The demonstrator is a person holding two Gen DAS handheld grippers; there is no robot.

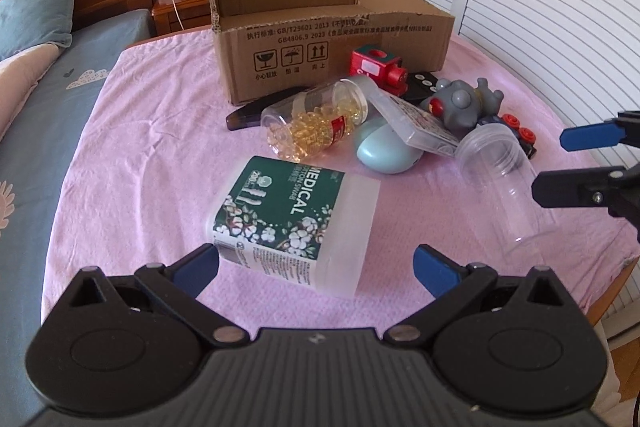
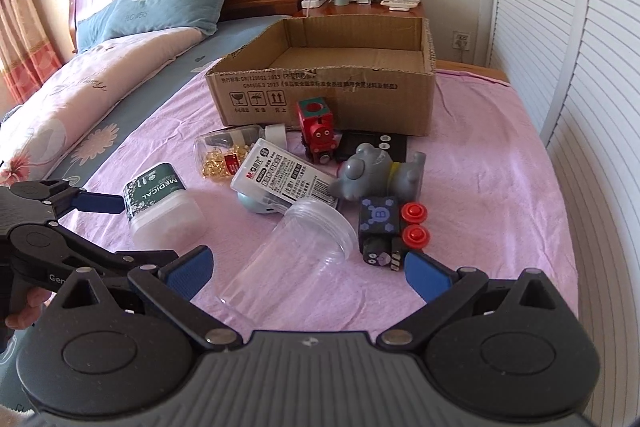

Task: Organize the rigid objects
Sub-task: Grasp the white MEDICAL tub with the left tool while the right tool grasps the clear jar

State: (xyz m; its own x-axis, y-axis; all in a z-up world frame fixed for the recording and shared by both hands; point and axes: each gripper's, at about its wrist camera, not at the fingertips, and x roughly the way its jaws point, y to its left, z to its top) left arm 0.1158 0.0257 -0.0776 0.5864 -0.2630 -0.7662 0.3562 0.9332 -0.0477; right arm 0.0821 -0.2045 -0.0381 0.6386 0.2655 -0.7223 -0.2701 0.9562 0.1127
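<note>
A green-labelled cotton swab tub (image 1: pixel 290 223) lies on its side on the pink cloth, just ahead of my open left gripper (image 1: pixel 316 267); it also shows in the right wrist view (image 2: pixel 160 205). A clear plastic cup (image 2: pixel 288 259) lies on its side between the open fingers of my right gripper (image 2: pixel 308 273), and shows in the left wrist view (image 1: pixel 506 183). Behind lie a capsule bottle (image 1: pixel 316 119), a white flat case (image 2: pixel 280 173), a grey toy (image 2: pixel 376 173), a red toy train (image 2: pixel 316 131) and a dark toy block (image 2: pixel 380 231). An open cardboard box (image 2: pixel 328 95) stands behind them.
A pale blue oval object (image 1: pixel 386 149) lies under the white case. A black remote (image 2: pixel 372 145) lies by the box. A bed with pillows (image 2: pixel 168 3) is at the left, a nightstand (image 2: pixel 360 7) behind, slatted doors (image 2: pixel 580 107) at the right.
</note>
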